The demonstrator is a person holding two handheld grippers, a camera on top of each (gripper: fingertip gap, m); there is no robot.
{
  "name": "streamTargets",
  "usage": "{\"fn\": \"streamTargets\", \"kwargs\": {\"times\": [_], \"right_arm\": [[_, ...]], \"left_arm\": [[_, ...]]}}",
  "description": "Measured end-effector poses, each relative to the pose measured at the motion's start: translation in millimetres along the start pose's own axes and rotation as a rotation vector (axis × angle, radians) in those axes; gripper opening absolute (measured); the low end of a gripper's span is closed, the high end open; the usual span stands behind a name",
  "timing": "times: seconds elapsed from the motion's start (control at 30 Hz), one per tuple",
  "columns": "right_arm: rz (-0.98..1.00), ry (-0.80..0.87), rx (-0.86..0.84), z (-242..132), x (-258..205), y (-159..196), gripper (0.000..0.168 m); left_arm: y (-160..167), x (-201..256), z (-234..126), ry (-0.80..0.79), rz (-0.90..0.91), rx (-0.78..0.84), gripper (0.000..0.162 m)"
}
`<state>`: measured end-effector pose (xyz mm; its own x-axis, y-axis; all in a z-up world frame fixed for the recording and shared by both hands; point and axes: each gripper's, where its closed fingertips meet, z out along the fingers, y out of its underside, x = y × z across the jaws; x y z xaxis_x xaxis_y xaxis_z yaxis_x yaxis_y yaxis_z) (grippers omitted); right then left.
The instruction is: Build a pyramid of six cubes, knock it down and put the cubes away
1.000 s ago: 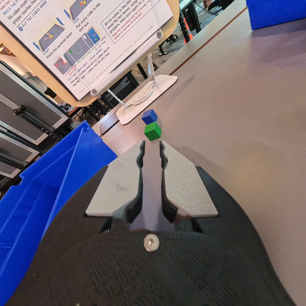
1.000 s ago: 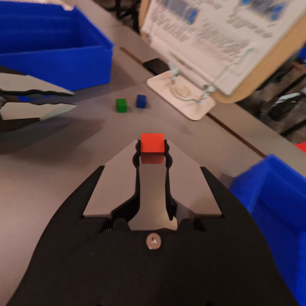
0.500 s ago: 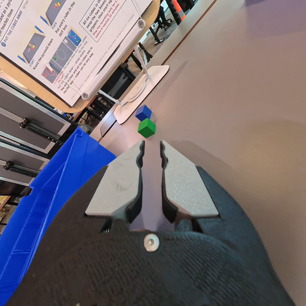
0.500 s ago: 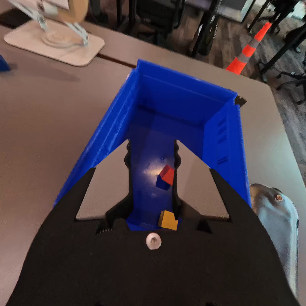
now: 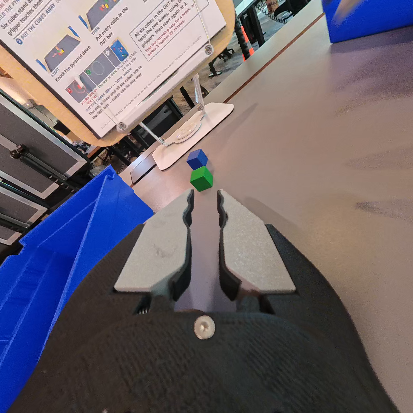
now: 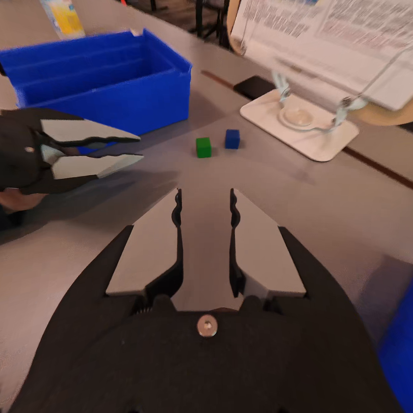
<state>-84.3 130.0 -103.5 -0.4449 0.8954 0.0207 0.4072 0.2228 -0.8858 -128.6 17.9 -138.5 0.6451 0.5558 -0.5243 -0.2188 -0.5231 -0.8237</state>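
— Step? Putting away. Green cube [image 6: 203, 147] and blue cube [image 6: 232, 138] sit by the worktop's far edge.
— My right claw [image 6: 204, 194] is wide and empty, left claw [image 5: 205, 195] narrowly parted; next I straddle green.

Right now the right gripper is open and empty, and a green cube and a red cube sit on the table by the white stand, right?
Not quite. The cube beside the green cube is blue, not red, as the right wrist view shows. The rest holds: the right gripper is open and empty.
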Motion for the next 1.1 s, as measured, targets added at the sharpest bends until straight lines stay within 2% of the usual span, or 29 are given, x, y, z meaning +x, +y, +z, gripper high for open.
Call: {"fn": "streamTargets", "kwargs": {"times": [0.17, 0.43, 0.47, 0.5, 0.53, 0.57, 0.67, 0.8, 0.97, 1.1], "right_arm": [[0.004, -0.012, -0.134, 95.4, -7.9, 19.5, 0.057], [-0.049, 0.021, -0.192, 178.0, 11.2, 0.2, 0.06], [-0.054, 0.008, -0.213, 186.2, 10.3, 2.8, 0.058], [-0.058, -0.023, -0.245, 192.6, 6.2, 7.9, 0.047], [-0.061, -0.041, -0.263, 196.0, 3.4, 10.9, 0.026], [-0.068, -0.023, -0.257, 195.7, 5.4, 9.5, 0.026], [-0.151, 0.018, -0.193, 175.3, 6.6, -5.6, 0.026], [-0.193, 0.065, -0.123, 121.4, 9.8, -23.4, 0.026], [-0.187, 0.186, 0.045, 3.3, 36.6, -52.4, 0.026], [-0.099, 0.387, 0.134, -101.6, 100.8, -52.8, 0.025]], "left_arm": [[-4.4, -5.0, -3.9, 0.011, -0.064, 0.04, 0.017], [-12.9, -14.7, -11.2, 0.053, -0.2, 0.131, 0.018], [-13.5, -15.6, -11.8, 0.059, -0.216, 0.139, 0.018], [-13.7, -16.6, -12.2, 0.064, -0.229, 0.144, 0.018], [-13.7, -17.4, -12.5, 0.068, -0.241, 0.148, 0.018], [-13.6, -18.2, -12.5, 0.07, -0.25, 0.15, 0.018], [-13.2, -20.0, -12.6, 0.073, -0.269, 0.153, 0.019], [-13.6, -21.5, -13.4, 0.069, -0.278, 0.16, 0.019], [-16.0, -19.7, -15.8, 0.087, -0.291, 0.178, 0.02], [-15.6, -19.3, -15.3, 0.085, -0.287, 0.173, 0.02]]}}
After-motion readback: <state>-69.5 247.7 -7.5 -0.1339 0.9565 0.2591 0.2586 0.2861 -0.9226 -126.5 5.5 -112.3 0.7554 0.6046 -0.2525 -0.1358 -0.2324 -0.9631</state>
